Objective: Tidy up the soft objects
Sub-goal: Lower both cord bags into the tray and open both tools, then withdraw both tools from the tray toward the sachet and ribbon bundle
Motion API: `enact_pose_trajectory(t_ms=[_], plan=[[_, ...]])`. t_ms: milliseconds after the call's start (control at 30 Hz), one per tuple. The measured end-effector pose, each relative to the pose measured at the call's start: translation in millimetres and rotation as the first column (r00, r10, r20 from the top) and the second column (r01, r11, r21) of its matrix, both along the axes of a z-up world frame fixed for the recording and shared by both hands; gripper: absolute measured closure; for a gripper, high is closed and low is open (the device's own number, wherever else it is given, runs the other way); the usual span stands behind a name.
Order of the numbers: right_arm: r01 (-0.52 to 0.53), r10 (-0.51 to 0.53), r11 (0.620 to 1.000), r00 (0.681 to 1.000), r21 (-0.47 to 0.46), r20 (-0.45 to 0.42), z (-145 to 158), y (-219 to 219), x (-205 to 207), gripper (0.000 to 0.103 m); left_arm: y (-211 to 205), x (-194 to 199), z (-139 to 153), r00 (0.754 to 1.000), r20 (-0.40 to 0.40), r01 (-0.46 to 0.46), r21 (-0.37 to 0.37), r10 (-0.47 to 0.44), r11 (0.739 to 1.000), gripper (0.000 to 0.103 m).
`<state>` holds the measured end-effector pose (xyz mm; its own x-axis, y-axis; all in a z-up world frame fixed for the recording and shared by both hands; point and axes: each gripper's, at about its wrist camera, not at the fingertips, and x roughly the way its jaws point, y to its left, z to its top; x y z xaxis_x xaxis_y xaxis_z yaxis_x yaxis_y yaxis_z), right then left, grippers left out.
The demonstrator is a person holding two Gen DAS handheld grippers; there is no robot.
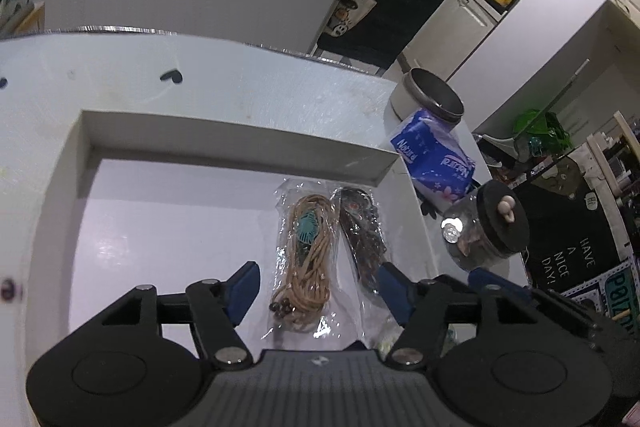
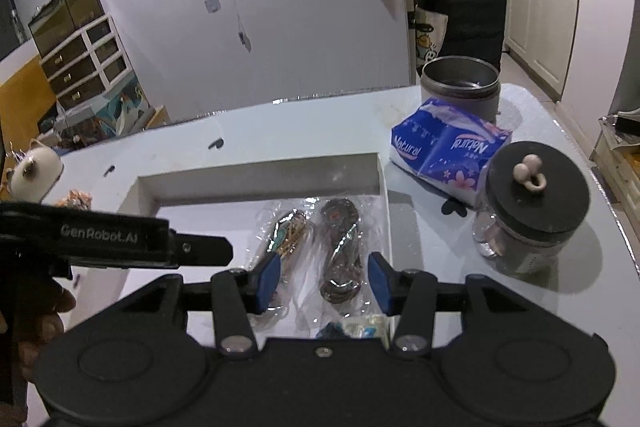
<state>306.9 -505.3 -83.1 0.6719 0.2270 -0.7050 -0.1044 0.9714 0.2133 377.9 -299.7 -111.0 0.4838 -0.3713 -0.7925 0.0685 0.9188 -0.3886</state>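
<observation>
I hover both grippers, left gripper and right gripper, fingers apart and empty, over the shallow white cardboard box, where two clear-bagged cord bundles, tan and dark, already lie side by side at its right. The blue soft tissue pack remains outside, far right, beside the black-lidded glass jar; I judge it unsorted.
</observation>
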Motion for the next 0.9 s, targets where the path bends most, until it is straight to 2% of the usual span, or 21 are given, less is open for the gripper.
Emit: enact_pose_trajectory(t_ms=[267,400,667,767,900], plan=[[0.036,-0.037,0.999,0.998,0.015,0.052,23,-4,-34,0.051,7,-35,28,0.997,0.08,0.008,0.046,-0.012,0.999,0.032],[0.045,-0.046,0.999,0.996,0.018,0.071,31,-3,-49,0.047,11,-54,39,0.994,0.11,0.005,0.057,-0.011,0.998,0.024],[0.029,-0.03,1.0,0.995,0.011,0.1,40,4,-82,0.037,20,-89,54,0.986,0.169,-0.006,0.087,-0.009,0.996,0.009],[0.017,-0.017,1.0,0.993,0.0,0.118,42,7,-94,0.025,27,-101,57,0.983,0.185,-0.015,0.096,-0.003,0.995,0.004],[0.025,-0.023,1.0,0.99,-0.015,0.137,45,9,-108,0.02,36,-115,56,0.98,0.196,-0.031,0.108,0.009,0.994,0.0]])
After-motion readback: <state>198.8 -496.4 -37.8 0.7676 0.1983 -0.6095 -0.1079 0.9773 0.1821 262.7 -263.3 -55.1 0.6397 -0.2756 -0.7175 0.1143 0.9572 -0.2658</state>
